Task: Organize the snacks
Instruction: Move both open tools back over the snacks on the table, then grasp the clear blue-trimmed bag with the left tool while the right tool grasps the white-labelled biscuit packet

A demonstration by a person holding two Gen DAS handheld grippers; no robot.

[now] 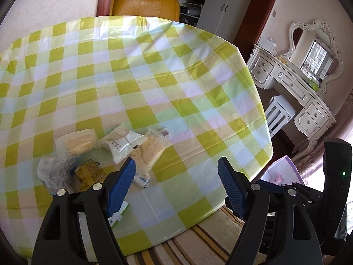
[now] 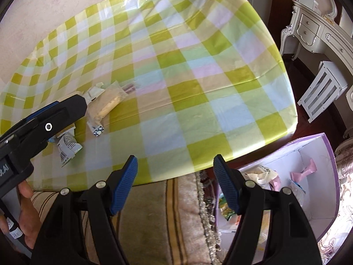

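Several wrapped snacks lie in a cluster on the checked table (image 1: 167, 84): a bread in clear wrap (image 1: 76, 143), a white packet (image 1: 120, 142), a pale cake slice (image 1: 147, 152), a yellow packet (image 1: 88, 172) and a crumpled clear packet (image 1: 53, 172). My left gripper (image 1: 176, 163) hovers open just right of the cluster, nothing between its blue pads. My right gripper (image 2: 174, 160) is open and empty over the table's near edge. To its right on the floor stands a purple box (image 2: 313, 148) with several snack packets inside. The cake slice (image 2: 108, 103) also shows in the right wrist view.
A small blue-and-white packet (image 1: 142, 180) and a green-white one (image 1: 118, 215) lie near the left finger. A hand (image 2: 26, 216) holds the left gripper's handle. Striped carpet (image 2: 154, 220) runs below the table edge. A white dresser (image 1: 293, 88) and stool (image 1: 278, 114) stand at the right.
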